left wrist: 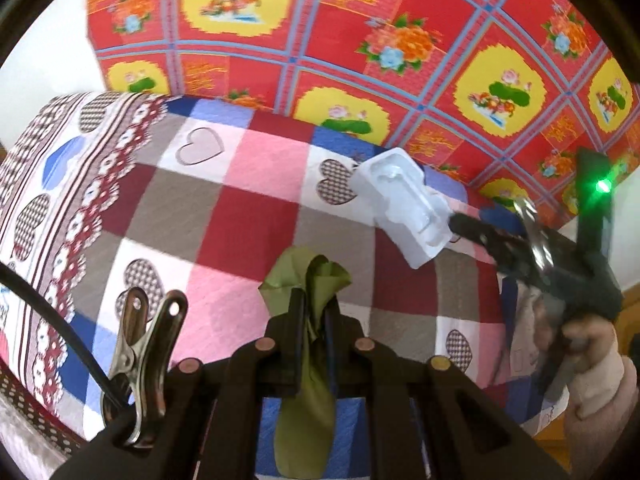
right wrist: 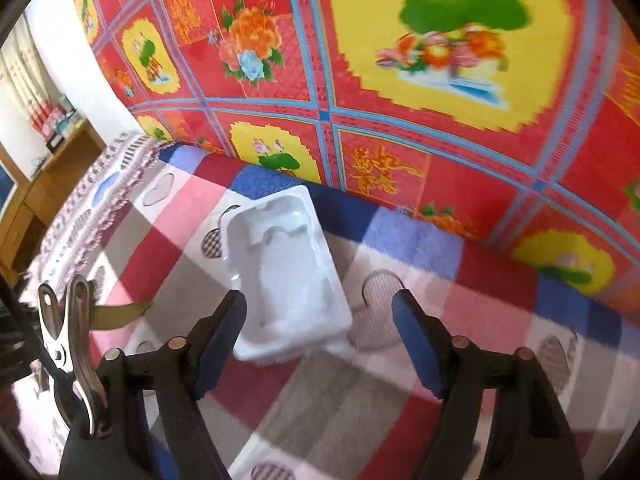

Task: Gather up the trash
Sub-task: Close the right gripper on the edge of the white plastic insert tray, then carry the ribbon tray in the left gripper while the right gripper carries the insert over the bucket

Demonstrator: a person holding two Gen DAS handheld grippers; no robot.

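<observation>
- In the left wrist view, the left gripper (left wrist: 316, 300) is squeezing shut on one green bag (left wrist: 308, 364). The bag is poking up above the fingers and hanging down below them. I think it is being held like this so trash can go into it.
- In the same view, one white plastic tray (left wrist: 400, 208) is lying on the bed (left wrist: 240, 200), on the checked quilt with hearts. It is near the far edge, close to the red flowered cloth (left wrist: 400, 20) that is standing up behind the bed.
- The right gripper (left wrist: 460, 226) is coming in from the right side, with a person's hand (left wrist: 592, 356) holding it. Its tip is right at the tray's near end. I cannot tell from here if it is touching.
- In the right wrist view, the right gripper (right wrist: 320, 320) is standing wide open and holding nothing. Its two blue pads (right wrist: 222, 340) are sitting on either side of the tray's near end, and the left pad is just beside the tray's edge.
- The white tray (right wrist: 284, 276) is lying flat with its hollow side up. That is likely why the gripper is pointing down at it, ready to pinch a rim.
- I am counting one tray, one green bag (right wrist: 124, 312), two grippers, and one metal clip (right wrist: 68, 344) in each view.
</observation>
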